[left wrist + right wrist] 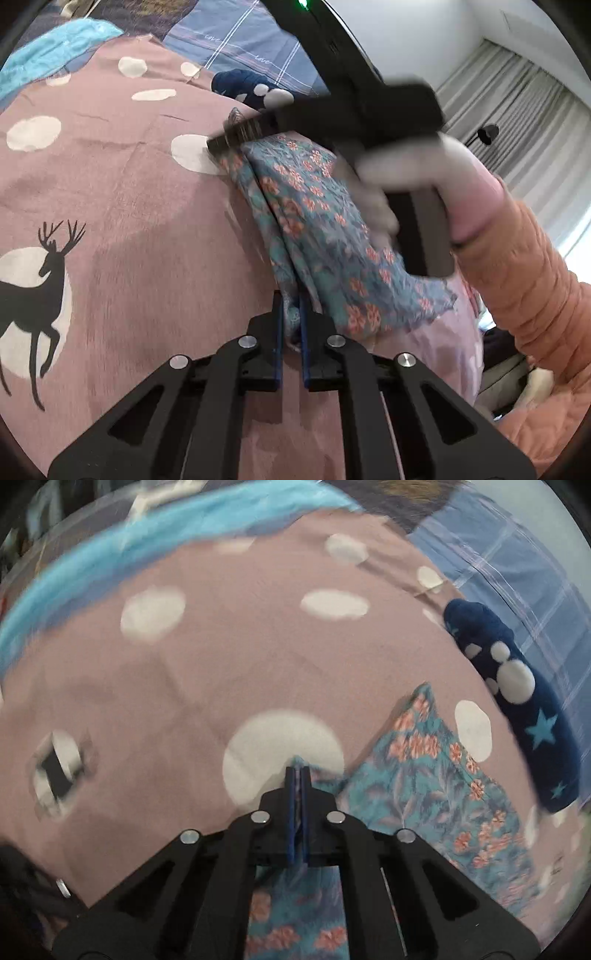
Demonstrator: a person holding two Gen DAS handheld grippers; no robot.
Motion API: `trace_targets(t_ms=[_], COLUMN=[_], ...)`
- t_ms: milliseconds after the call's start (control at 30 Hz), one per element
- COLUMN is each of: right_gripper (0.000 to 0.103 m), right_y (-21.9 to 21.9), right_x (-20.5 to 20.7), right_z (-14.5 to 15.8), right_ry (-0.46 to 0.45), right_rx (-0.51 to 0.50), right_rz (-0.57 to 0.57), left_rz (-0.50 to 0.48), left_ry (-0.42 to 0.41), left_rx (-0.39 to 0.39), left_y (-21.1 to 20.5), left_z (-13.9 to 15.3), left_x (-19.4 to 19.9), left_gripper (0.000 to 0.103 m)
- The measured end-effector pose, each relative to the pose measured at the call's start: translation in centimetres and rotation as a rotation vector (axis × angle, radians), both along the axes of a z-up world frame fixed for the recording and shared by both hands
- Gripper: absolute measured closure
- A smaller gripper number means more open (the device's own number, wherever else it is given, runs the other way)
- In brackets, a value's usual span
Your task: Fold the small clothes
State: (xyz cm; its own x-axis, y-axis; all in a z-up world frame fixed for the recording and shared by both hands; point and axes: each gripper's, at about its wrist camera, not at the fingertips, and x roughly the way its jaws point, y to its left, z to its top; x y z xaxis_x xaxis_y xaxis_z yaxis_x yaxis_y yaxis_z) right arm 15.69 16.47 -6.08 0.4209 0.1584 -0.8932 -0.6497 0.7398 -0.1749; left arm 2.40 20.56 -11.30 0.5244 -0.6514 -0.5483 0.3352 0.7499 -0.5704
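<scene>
Floral garment [317, 236], just one of it, teal-blue with orange-pink flowers, lying bunched on a pink bedspread [129, 221] printed with white spots and a single black deer. From the left wrist camera its long axis runs from the near fingers up and away toward the far left, with the wider part fanning off to the right. The left hand-held gripper [291, 321] has its two blue-edged fingers pinched together on the near edge of the cloth, angled down at the bed. Across from it the right hand-held gripper [236, 136] comes in from the upper right, a bit blurred, nose down on the far end of the garment; a white-gloved hand [406, 173] with an orange quilted sleeve [517, 280] is wrapped round its handle. One dark blue piece of clothing [247, 86] with white dots sits further back, plus a light blue cloth [48, 48] at the top left.

Right wrist camera: the whole frame is smeared. The right hand-held gripper [297, 775] has its fingers clamped tight on a fold of the floral garment [436, 786], which spreads out to the right and also shows underneath the gripper body. The fingertips sit over one big white spot on the bedspread [221, 657]. The dark blue clothing [524, 716], with white dots and two light blue stars, lies along the right side, just apart from the floral piece.
</scene>
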Motion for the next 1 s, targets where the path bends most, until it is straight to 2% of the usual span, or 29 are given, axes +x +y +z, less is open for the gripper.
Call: trace_targets(t_ms=[67, 133, 200, 233, 267, 333, 367, 433, 533, 567, 600, 667, 700, 800, 900, 933, 1000], right_gripper=[0.101, 0.100, 0.092, 0.078, 0.070, 0.070, 0.070, 0.066, 0.067, 0.096, 0.100, 0.101, 0.101, 0.101, 0.097, 0.092, 0.089], right_y=[-0.8, -1.5, -3.0, -3.6, -4.2, -4.9, -5.0, -4.9, -4.1, -3.6, -3.2, -2.4, -2.4, -3.0, -5.4, -6.5, -8.4], right_x=[1.5, 2.1, 2.5, 2.7, 2.8, 3.1, 3.2, 3.7, 4.5, 4.5, 4.5, 4.5, 4.7, 5.6, 5.5, 5.0, 2.9], right_z=[0.0, -0.7, 0.3, 1.0, 1.8, 3.2, 3.3, 2.7, 0.4, -0.2, -0.9, -1.2, -1.1, -1.3, -0.6, 0.3, 2.5], right_ry=[0.048, 0.110, 0.131, 0.118, 0.092, 0.018, -0.002, 0.024, 0.093, 0.091, 0.055, -0.001, -0.003, 0.029, 0.078, 0.066, 0.011], right_rx=[0.094, 0.140, 0.212, 0.224, 0.231, 0.197, 0.161, 0.120, 0.120, 0.109, 0.079, 0.077, 0.107, 0.166, 0.261, 0.289, 0.320], right_rz=[-0.031, -0.034, -0.058, -0.086, -0.113, -0.134, -0.140, -0.152, -0.178, -0.177, -0.172, -0.162, -0.165, -0.148, -0.160, -0.165, -0.133], left_rz=[-0.003, -0.007, -0.009, -0.005, 0.003, 0.023, 0.031, 0.035, 0.001, -0.009, -0.006, 0.004, 0.006, 0.014, 0.020, 0.021, 0.028], left_ry=[0.019, 0.022, 0.009, 0.002, -0.003, -0.021, -0.031, -0.056, -0.038, -0.015, -0.009, -0.001, 0.014, 0.031, 0.012, 0.010, 0.010], left_rx=[-0.003, -0.011, -0.007, -0.007, -0.010, -0.017, -0.021, -0.026, 0.007, 0.030, 0.056, 0.041, 0.026, -0.019, 0.005, 0.002, -0.005], left_y=[0.1, 0.3, 0.5, 0.8, 1.0, 1.7, 2.0, 2.1, 0.7, 0.0, -0.4, 0.0, 0.3, 1.1, 0.9, 1.0, 1.3], left_z=[-0.3, -0.3, -0.1, 0.1, 0.2, 0.7, 1.1, 1.6, 1.1, 0.6, 0.1, -0.1, -0.3, -0.7, -0.3, -0.3, -0.2], left_x=[-0.1, 0.0, -0.2, -0.4, -0.6, -1.0, -1.1, -1.4, -1.1, -0.8, -0.7, -0.7, -0.6, -0.8, -1.2, -1.3, -1.6], left_gripper=[0.096, 0.096, 0.095, 0.095, 0.095, 0.093, 0.089, 0.060, 0.057, 0.058, 0.059, 0.079, 0.094, 0.095, 0.094, 0.094, 0.094])
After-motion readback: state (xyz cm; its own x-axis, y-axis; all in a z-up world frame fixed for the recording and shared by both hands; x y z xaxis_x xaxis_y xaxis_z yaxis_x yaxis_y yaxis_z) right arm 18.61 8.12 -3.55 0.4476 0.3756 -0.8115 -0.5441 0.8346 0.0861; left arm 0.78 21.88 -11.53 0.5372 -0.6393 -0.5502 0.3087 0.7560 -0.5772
